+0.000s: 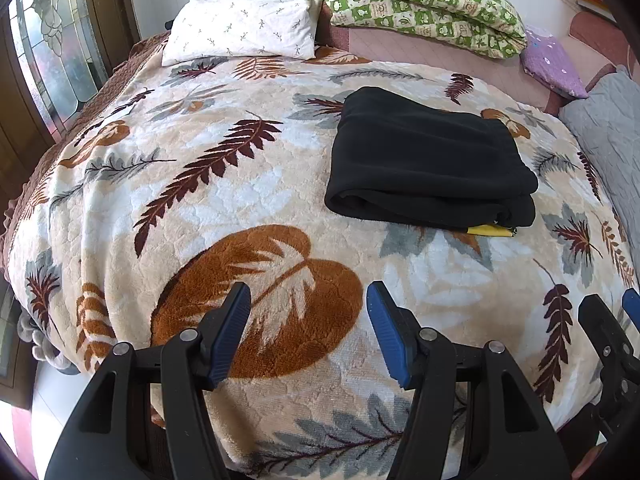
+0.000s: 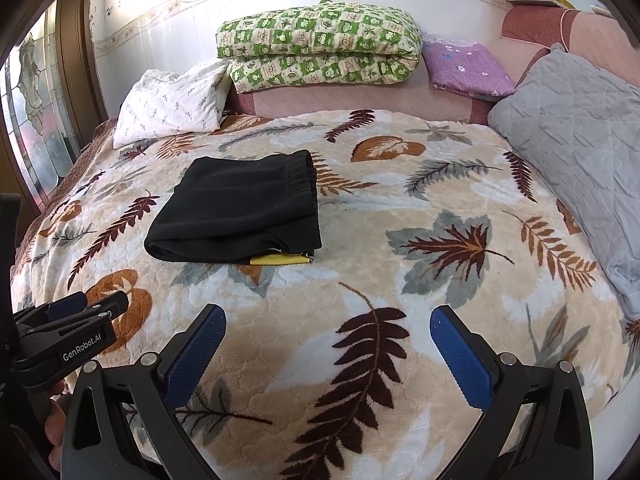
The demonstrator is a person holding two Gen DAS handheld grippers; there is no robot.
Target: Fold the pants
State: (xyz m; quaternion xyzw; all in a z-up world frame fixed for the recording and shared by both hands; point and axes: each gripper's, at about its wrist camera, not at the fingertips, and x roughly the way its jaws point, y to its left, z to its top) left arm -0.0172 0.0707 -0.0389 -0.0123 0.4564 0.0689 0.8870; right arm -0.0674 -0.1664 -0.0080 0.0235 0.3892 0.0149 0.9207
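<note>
The left gripper (image 1: 308, 312), a black two-finger clamp with ribbed blue pads, hangs above the near edge of the bed with its fingers spread wide and nothing between them. The right gripper (image 2: 328, 336), of the same build, is likewise spread apart and empty, just beside the left one; each shows at the edge of the other's view.

Under both lies a plush cream blanket printed with brown, rust and grey leaves (image 1: 224, 184), covering most of the bed. On it, well ahead of the fingertips and apart from them, rest the black fleece pants (image 1: 430, 160), folded into a thick, roughly square bundle. Their gathered elastic waistband (image 2: 304, 176) runs along the bundle's right side in the right wrist view. A small yellow piece (image 1: 490, 231) peeks out from under the near right corner; what it is cannot be told.

Farther back, at the head of the bed, sit a white pillow with a small sprig print (image 1: 244, 24), a folded green-and-cream checked quilt (image 2: 320, 54), and a folded purple flowered cloth (image 2: 466, 66). A grey quilted cushion (image 2: 576, 152) lies along the right side.
</note>
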